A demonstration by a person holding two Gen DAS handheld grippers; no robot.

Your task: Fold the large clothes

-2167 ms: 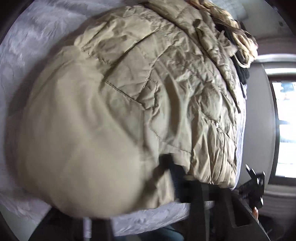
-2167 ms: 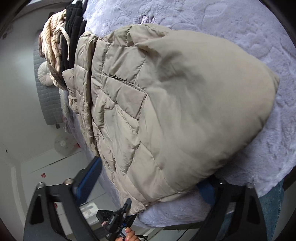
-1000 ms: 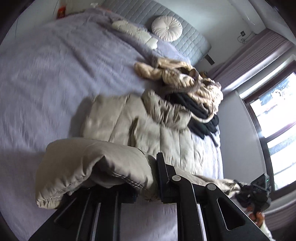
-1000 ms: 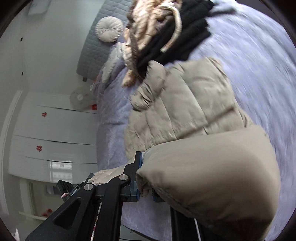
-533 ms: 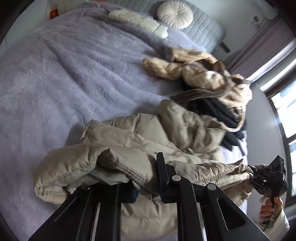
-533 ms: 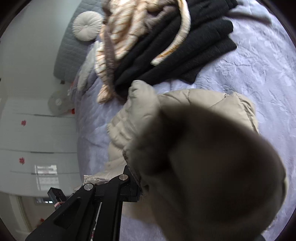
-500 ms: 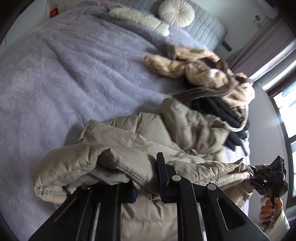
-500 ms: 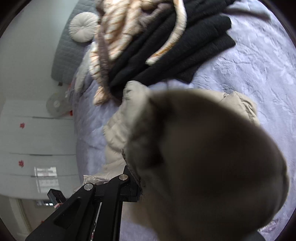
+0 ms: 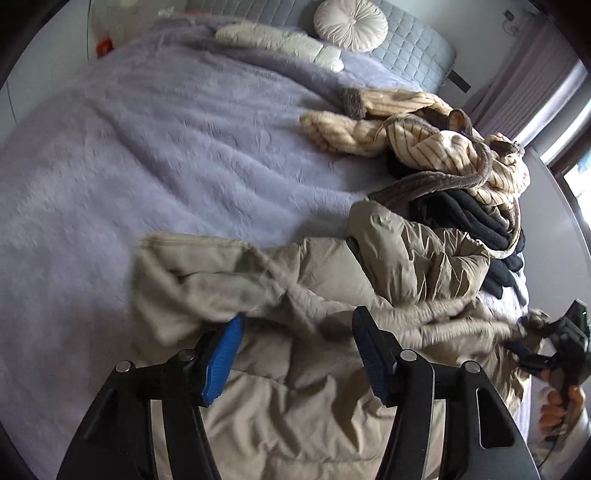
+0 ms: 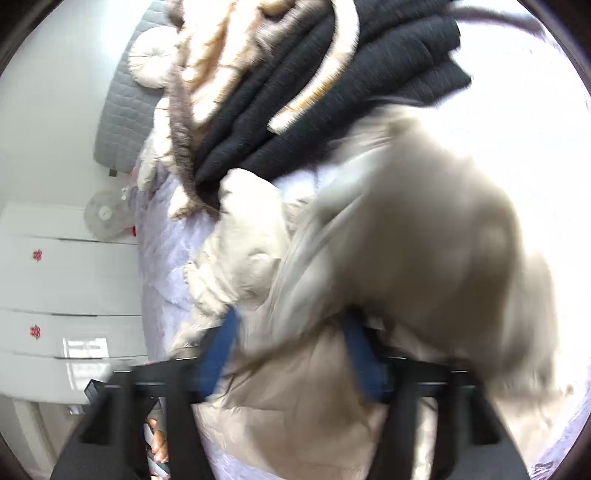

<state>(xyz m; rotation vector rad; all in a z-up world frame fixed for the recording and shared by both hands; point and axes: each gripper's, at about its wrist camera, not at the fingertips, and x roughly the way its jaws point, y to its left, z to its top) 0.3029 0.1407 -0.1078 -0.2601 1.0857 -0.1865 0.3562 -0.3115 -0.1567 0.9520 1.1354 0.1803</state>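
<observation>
A beige puffer jacket [image 9: 388, 266] lies folded over on itself on the lavender bed cover [image 9: 147, 147]. In the left wrist view my left gripper [image 9: 295, 332] hovers over the jacket's folded-over edge. Its jaws are opening, and the blurred fabric is slipping free between the blue pads [image 9: 221, 350]. In the right wrist view my right gripper [image 10: 291, 332] is also opening, with the other end of the jacket [image 10: 424, 258] blurred as it drops away from its pads [image 10: 364, 362]. The right gripper [image 9: 554, 350] shows at the far right of the left wrist view, held in a hand.
A pile of cream striped fleece [image 9: 443, 147] and black clothes [image 9: 469, 218] lies just beyond the jacket's collar. A round pillow [image 9: 351, 24] leans on the grey headboard [image 9: 417, 51]. White cupboards [image 10: 66, 280] and a fan [image 10: 103, 214] stand beside the bed.
Both grippers carried the jacket's lower edge forward and down over its upper half while shut on it. Now both have opened and the fabric is falling out.
</observation>
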